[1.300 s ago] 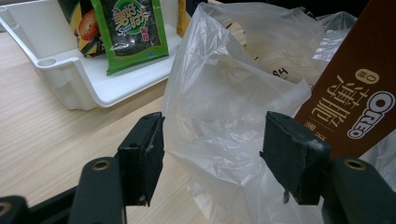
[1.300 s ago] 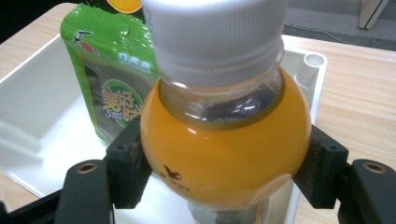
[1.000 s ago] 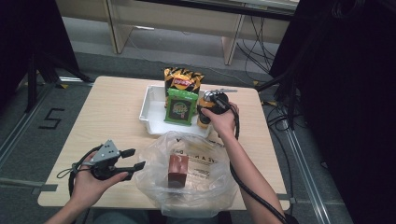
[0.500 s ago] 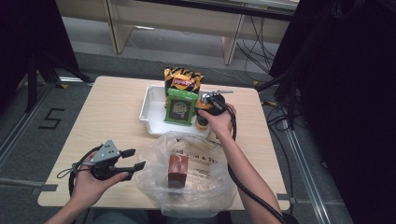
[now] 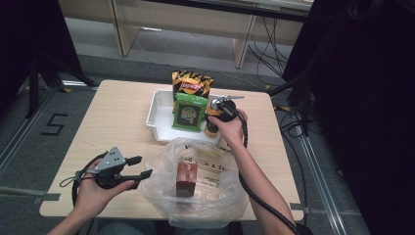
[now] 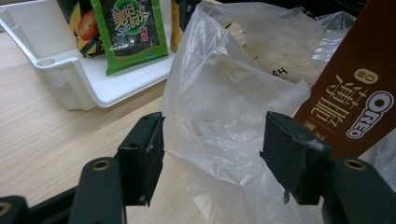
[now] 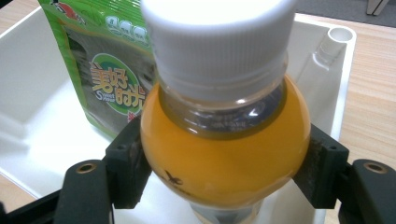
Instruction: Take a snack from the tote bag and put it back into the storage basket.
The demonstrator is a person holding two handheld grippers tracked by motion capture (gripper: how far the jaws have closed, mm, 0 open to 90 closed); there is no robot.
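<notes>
My right gripper (image 5: 215,116) reaches down into the white tray (image 5: 159,115). Its jaws press both sides of an orange juice bottle (image 7: 224,158) with a white cap, just below the neck. The bottle (image 5: 211,128) stands upright at the tray's right end, beside a green seaweed packet (image 5: 188,112). My left gripper (image 5: 143,165) is held low near the table's front left and points right. It is open, and a fold of the clear plastic bag (image 6: 224,107) lies loose between its jaws. A brown Oreo box (image 5: 186,178) stands inside the bag.
A black and yellow chips bag (image 5: 191,84) leans at the back of the tray behind the green packet. The bag (image 5: 215,196) spreads over the table's front middle. Bare wood lies to the left of the tray. Cables trail off both grippers.
The right hand has shifted only slightly at the bottle. The left gripper, the bag and the box stand as before.
</notes>
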